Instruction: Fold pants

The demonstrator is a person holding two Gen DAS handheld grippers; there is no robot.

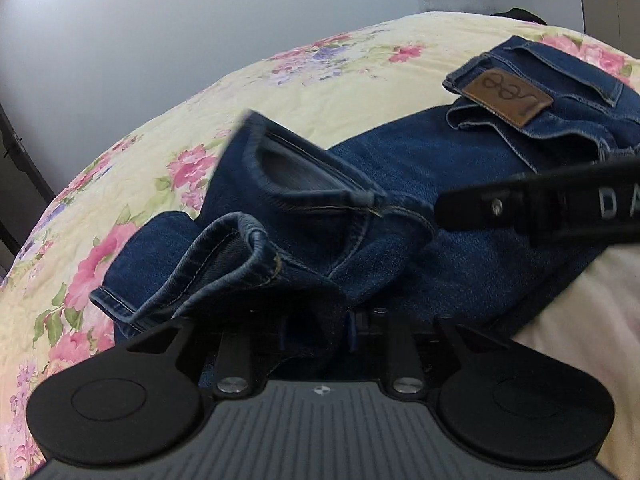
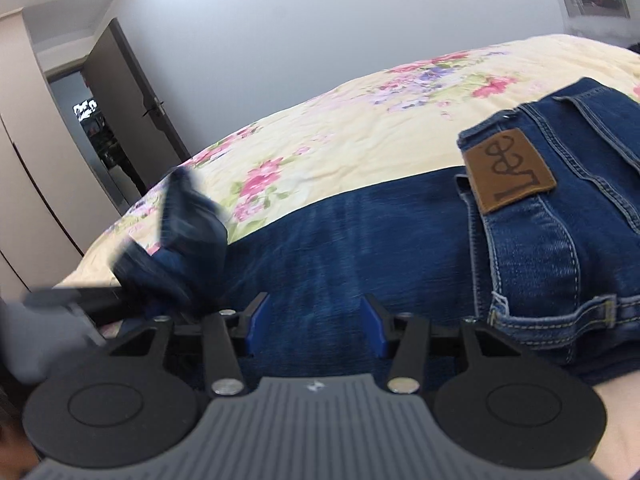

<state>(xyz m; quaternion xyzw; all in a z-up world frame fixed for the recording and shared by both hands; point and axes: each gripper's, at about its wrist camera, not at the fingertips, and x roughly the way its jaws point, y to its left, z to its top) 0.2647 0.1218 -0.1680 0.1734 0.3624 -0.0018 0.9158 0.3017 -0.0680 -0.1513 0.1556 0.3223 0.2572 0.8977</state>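
Dark blue jeans [image 1: 420, 168] lie on a floral bedspread [image 1: 320, 92], with the waistband and brown leather patch [image 1: 508, 96] at the right. My left gripper [image 1: 316, 332] is shut on the bunched leg ends [image 1: 248, 248], which are lifted over the folded jeans. The right gripper's black arm [image 1: 552, 208] crosses the left wrist view at the right. In the right wrist view my right gripper [image 2: 316, 324] is open and empty, its blue fingertips [image 2: 256, 320] just above the jeans [image 2: 360, 248], left of the patch [image 2: 508, 172]. The lifted leg ends [image 2: 184, 248] show blurred at the left.
The bed's floral cover [image 2: 360, 128] stretches away behind the jeans. A grey wall [image 2: 320, 32] stands beyond it, with an open dark door [image 2: 132, 120] at the left. A pale sheet [image 1: 580, 312] shows at the near right.
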